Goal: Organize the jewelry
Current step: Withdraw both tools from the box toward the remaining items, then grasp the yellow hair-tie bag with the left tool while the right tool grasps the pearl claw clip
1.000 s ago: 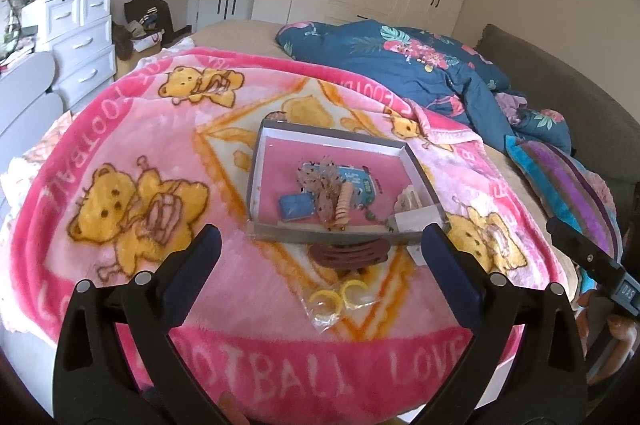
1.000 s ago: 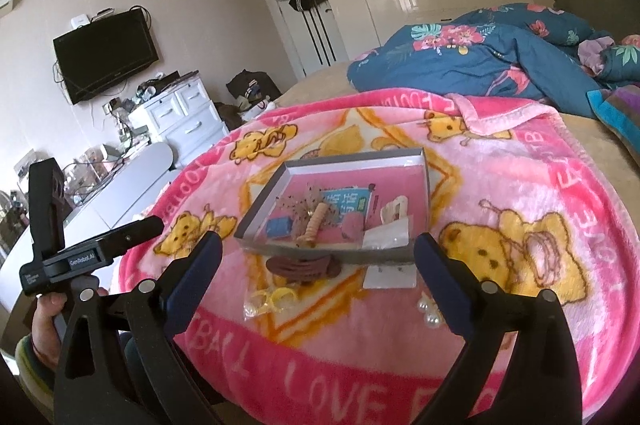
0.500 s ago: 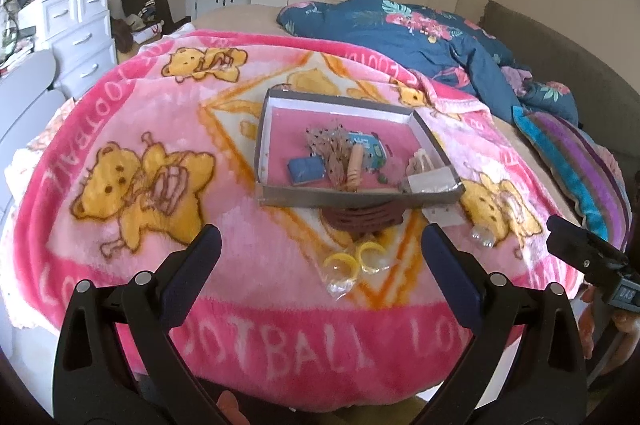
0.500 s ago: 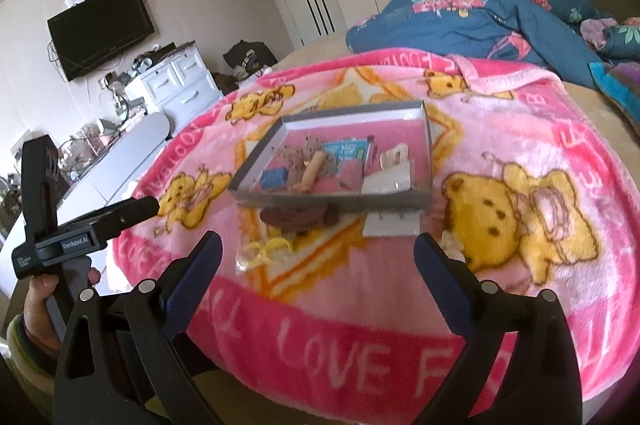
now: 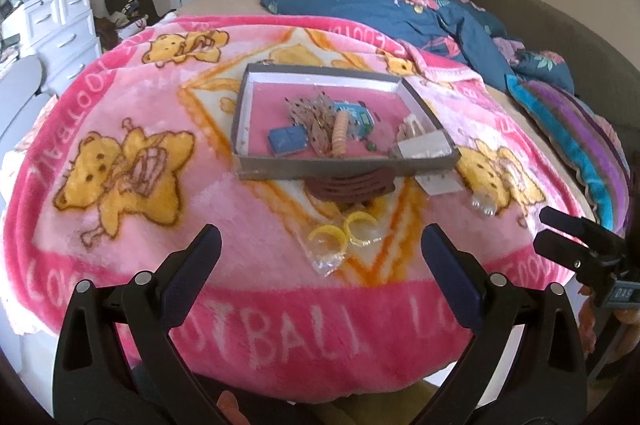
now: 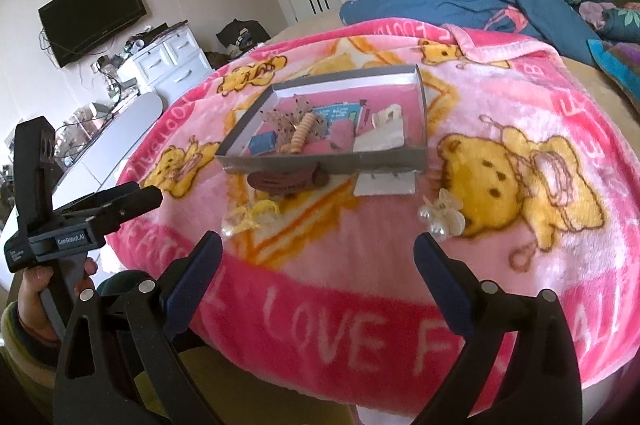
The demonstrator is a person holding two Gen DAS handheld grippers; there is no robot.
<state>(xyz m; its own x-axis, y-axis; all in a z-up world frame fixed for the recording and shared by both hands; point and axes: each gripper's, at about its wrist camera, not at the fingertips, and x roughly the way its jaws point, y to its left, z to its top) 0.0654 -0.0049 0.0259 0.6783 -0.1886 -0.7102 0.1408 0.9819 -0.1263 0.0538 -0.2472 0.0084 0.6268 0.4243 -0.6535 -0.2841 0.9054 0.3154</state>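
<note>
A grey shallow box (image 5: 344, 167) (image 6: 320, 161) with a pink floor sits on the pink bear blanket, holding several small pieces of jewelry. In front of it lie a brown hair clip (image 5: 350, 187) (image 6: 286, 181), yellow rings in a clear bag (image 5: 344, 235) (image 6: 256, 217), a white card (image 5: 438, 183) (image 6: 386, 183) and a pearl flower piece (image 6: 442, 215) (image 5: 482, 205). My left gripper (image 5: 320, 245) is open, short of the yellow rings. My right gripper (image 6: 318, 251) is open, low before the blanket's edge, with nothing between its fingers.
The pink blanket (image 5: 120, 129) drapes over the bed's front edge. A blue floral duvet (image 5: 400, 5) lies behind the box, a striped pillow (image 5: 580, 145) at right. White drawers (image 5: 60, 21) stand at left. A hand (image 6: 38, 289) holds the left gripper.
Both grippers have dropped lower and pulled back slightly toward the blanket's front edge; the box and items now sit higher in both views. Nothing was taken hold of.
</note>
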